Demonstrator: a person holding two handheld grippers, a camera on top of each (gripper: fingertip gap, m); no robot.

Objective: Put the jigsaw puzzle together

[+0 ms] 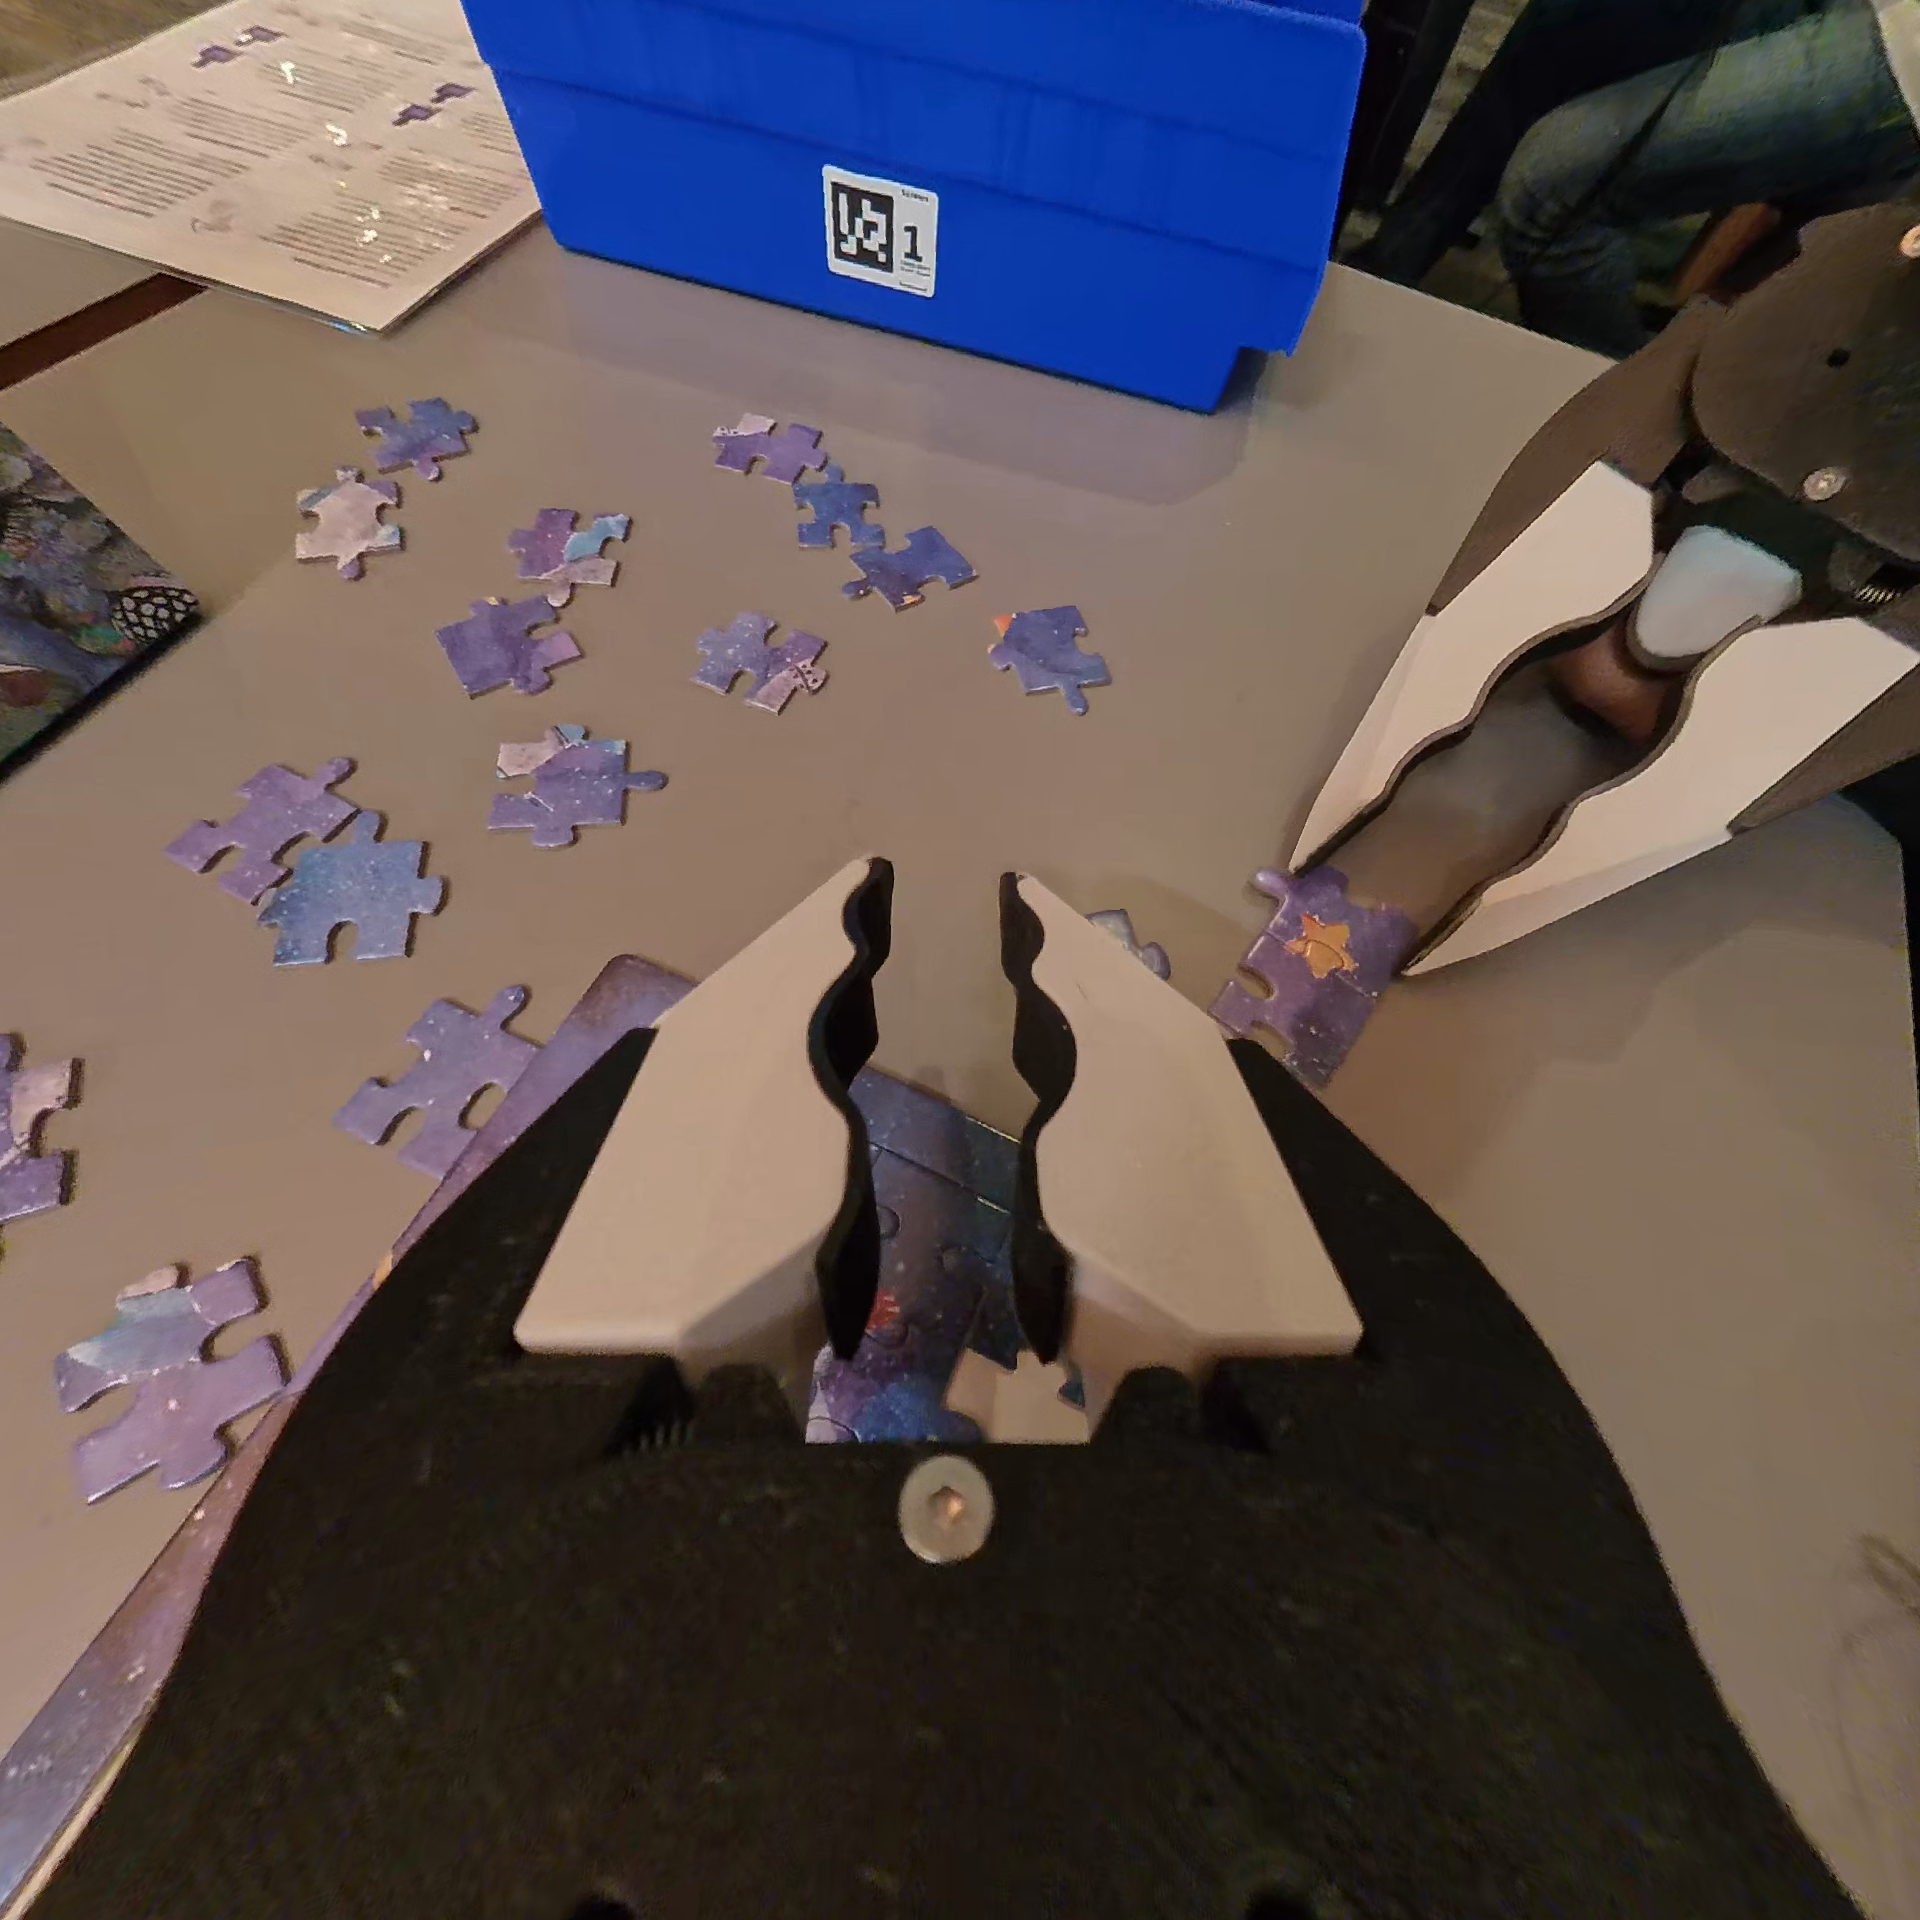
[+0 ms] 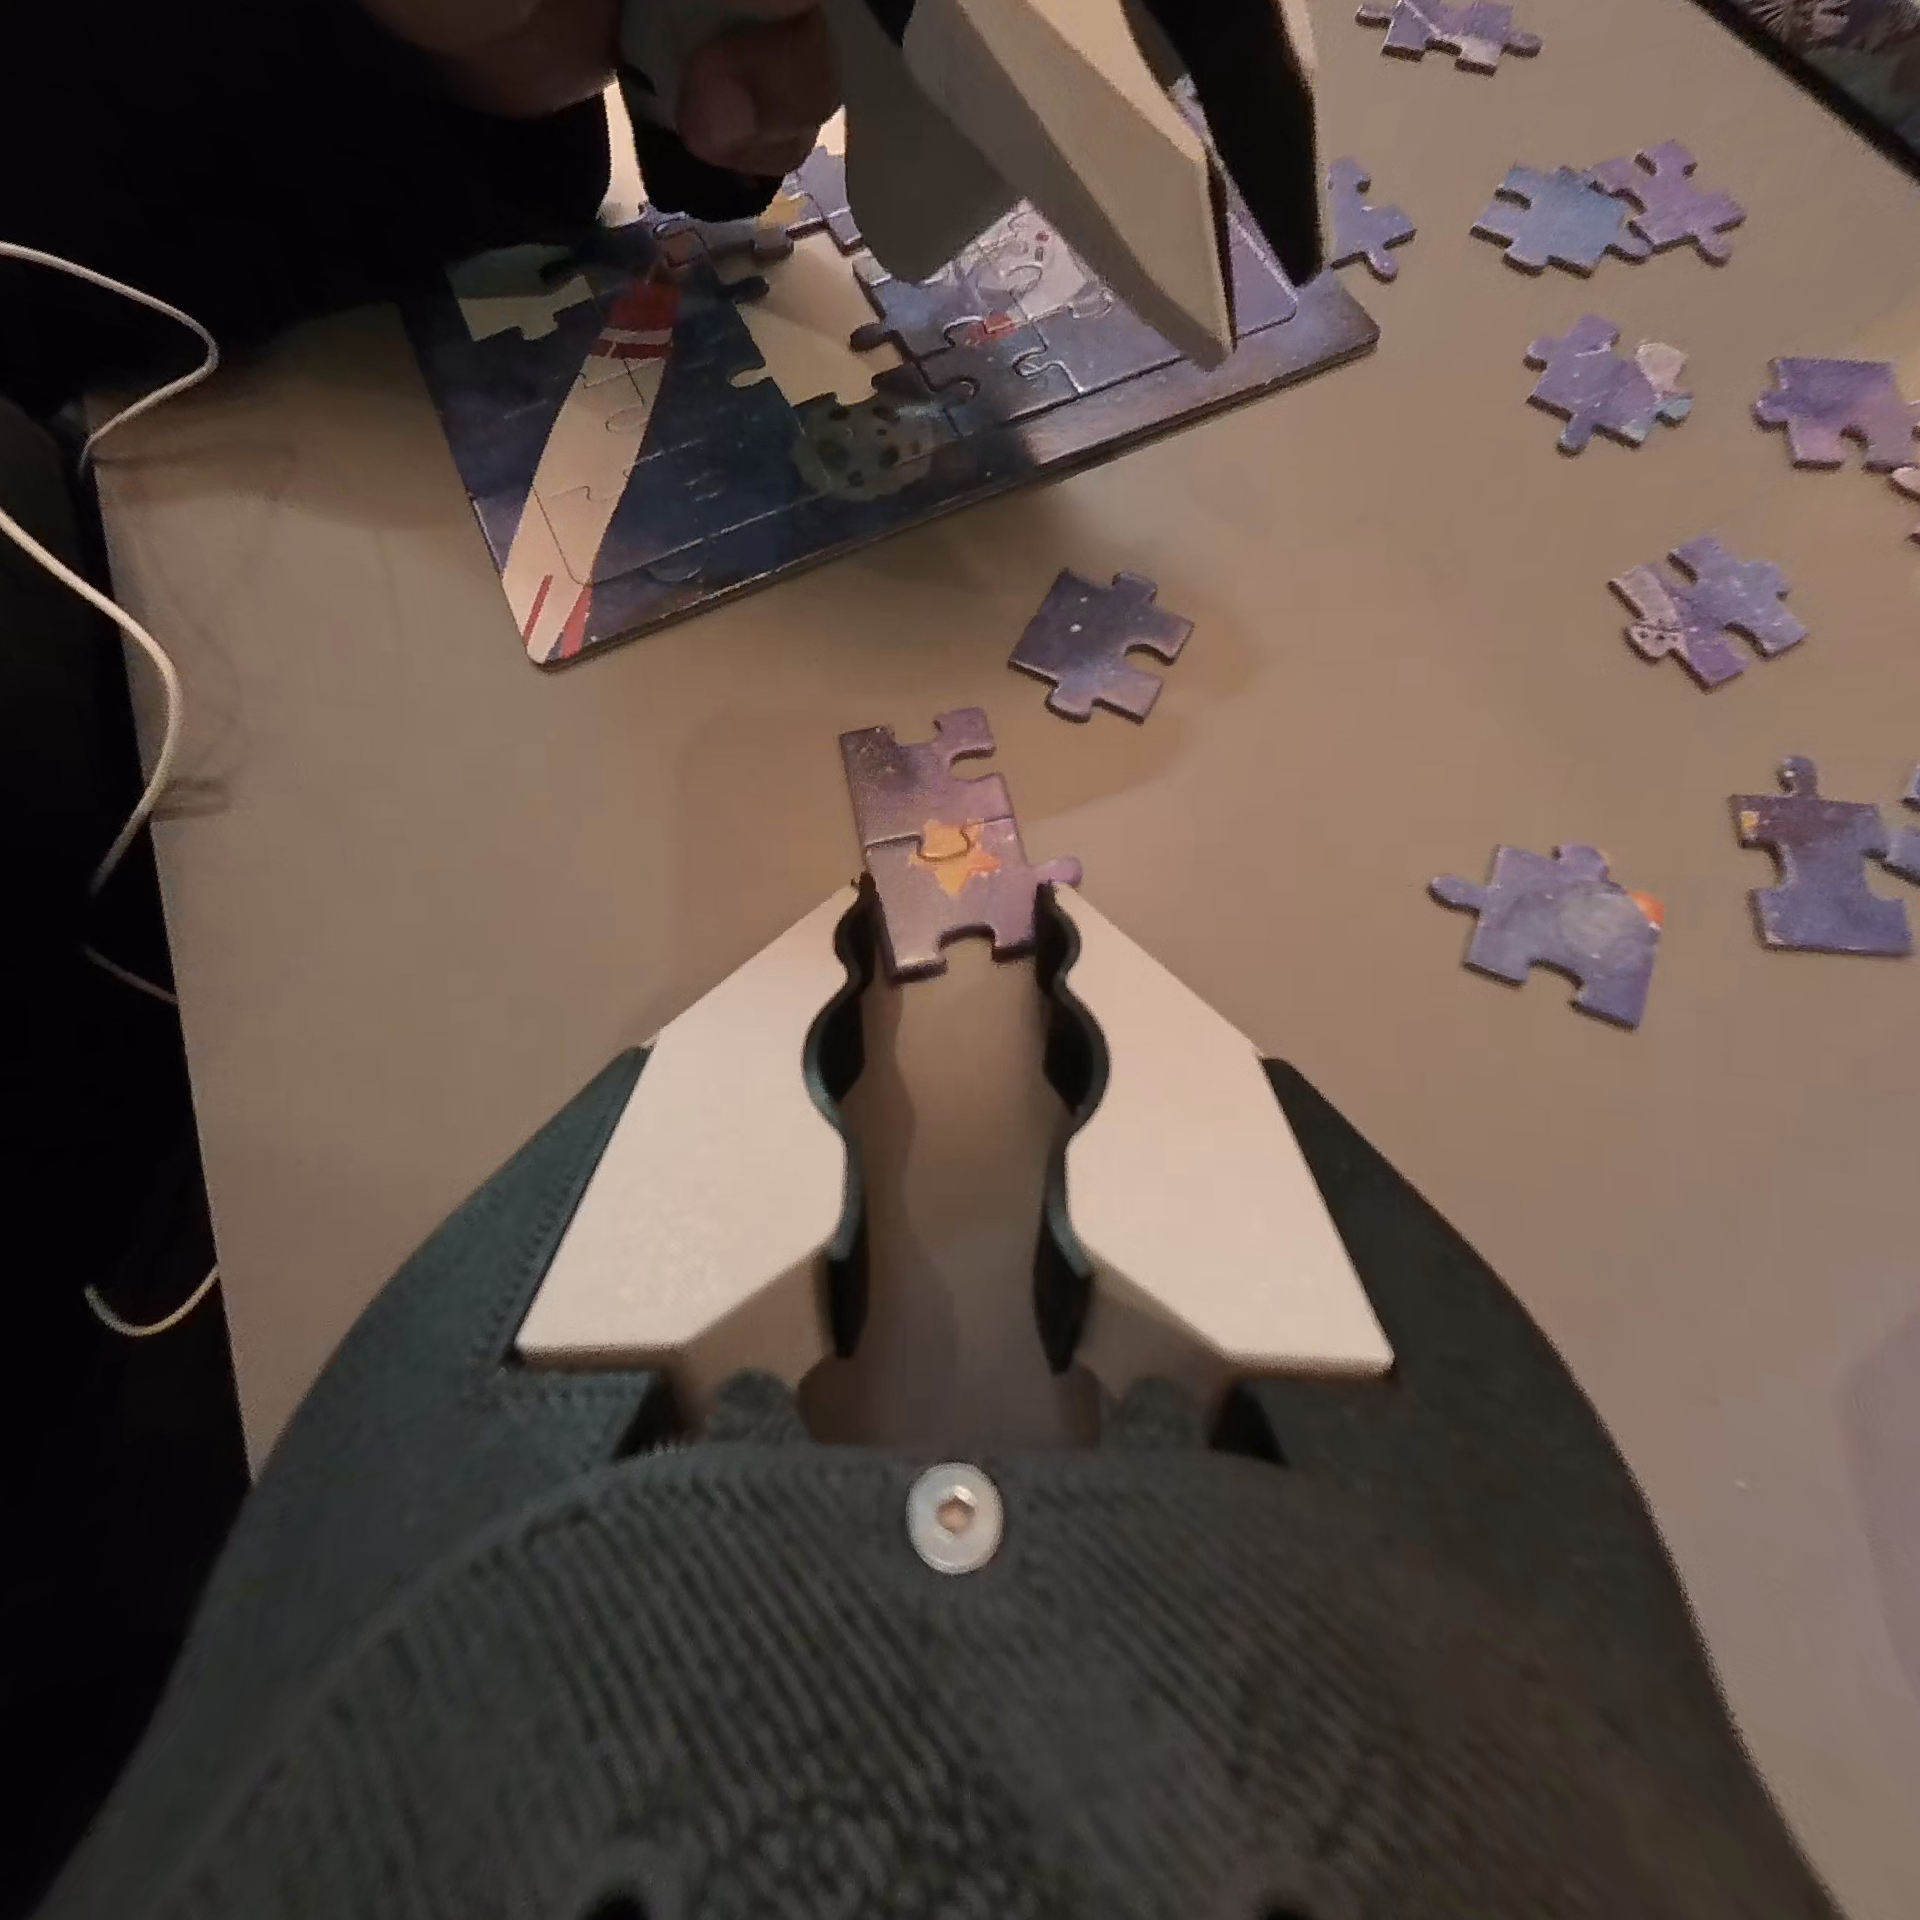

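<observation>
My right gripper (image 2: 951, 904) is shut on two joined purple puzzle pieces with an orange star (image 2: 935, 831). Its pads press the sides of the near piece, and the far piece sticks out ahead over the grey table (image 2: 520, 935). The left wrist view shows the same grasp, with the right gripper (image 1: 1351, 920) holding the star pieces (image 1: 1314, 966). My left gripper (image 1: 945, 883) is open with nothing between its fingers. It hovers over the far corner of the partly filled puzzle board (image 2: 727, 520), which also shows under it in the left wrist view (image 1: 623, 997).
Several loose purple pieces (image 1: 561, 790) lie across the table. A blue bin (image 1: 935, 104) stands at the back, with a printed sheet (image 1: 260, 156) to its left and a puzzle box (image 1: 62, 603) at the left edge. A white cable (image 2: 156, 675) hangs by the table edge. The gap from one gripper's tips to the other's is roughly 11 cm.
</observation>
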